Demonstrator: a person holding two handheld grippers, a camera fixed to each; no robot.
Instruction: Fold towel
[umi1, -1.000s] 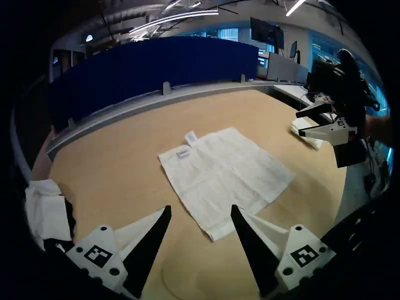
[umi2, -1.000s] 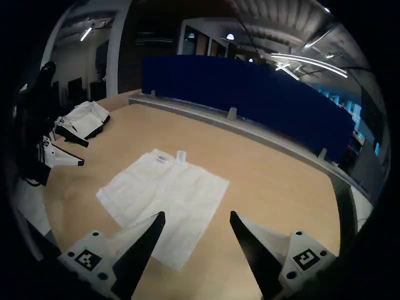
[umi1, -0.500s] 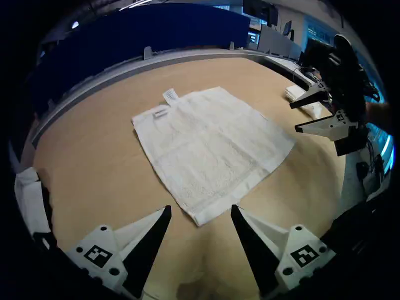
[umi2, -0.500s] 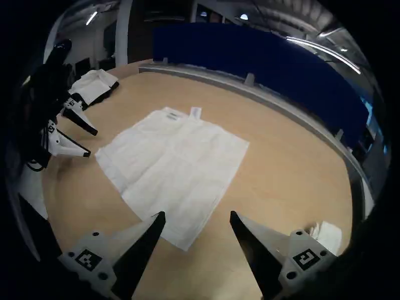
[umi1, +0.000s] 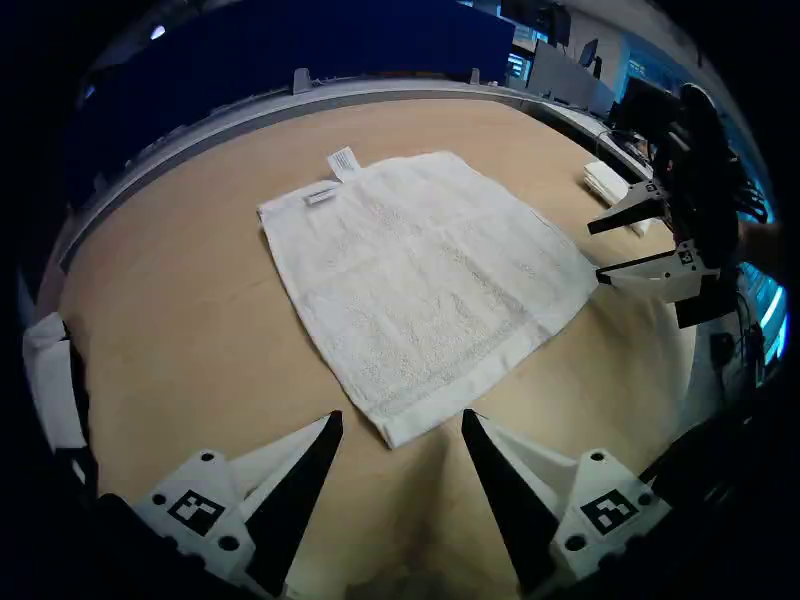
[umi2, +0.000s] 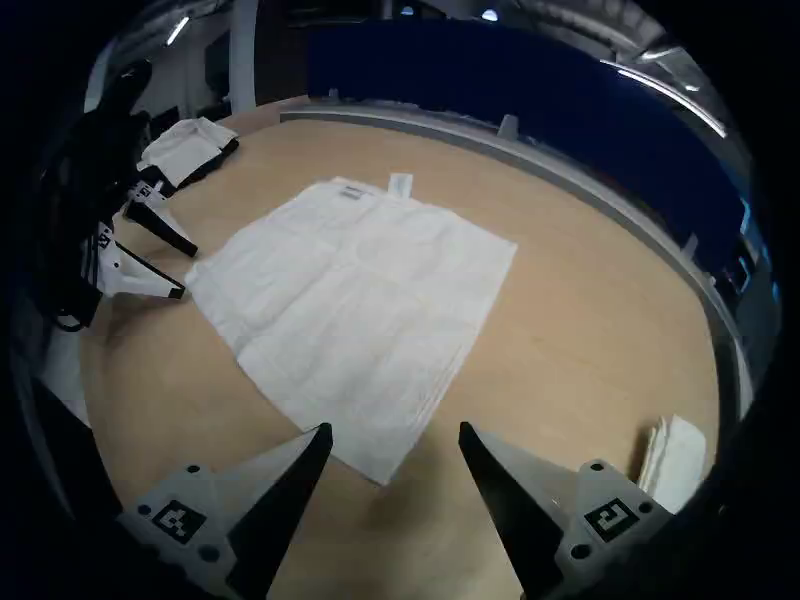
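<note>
In the left gripper view, your left gripper (umi1: 398, 432) is held over the table (umi1: 180, 320) with its two fingers spread wide and nothing between them. The near corner of the towel (umi1: 420, 270) lies just ahead of the gap, flat on the wood. The towel is spread open in a single layer in the middle of the table, with a hemmed band along its near edge and a small tag (umi1: 343, 160) sticking out at the far side. Treat it as light, limp terry: it will hold no shape, so a corner lifted alone will probably drag the rest behind it and let the free part sag. Take it at the corner, through the thicker hem, with one finger slipped under the edge, because flat cloth gives little to bite on. In the right gripper view, your right gripper (umi2: 392, 440) is likewise wide open and empty, poised just short of another corner of the same towel. The left gripper shows at the far left, just beside the neighbouring corner. With both corners of that side pinched, the soft cloth should carry over evenly; if you grab them unevenly, the fold will likely skew. A folded pile of cloth (umi2: 675, 460) sits well apart, near the table's right edge.
</note>
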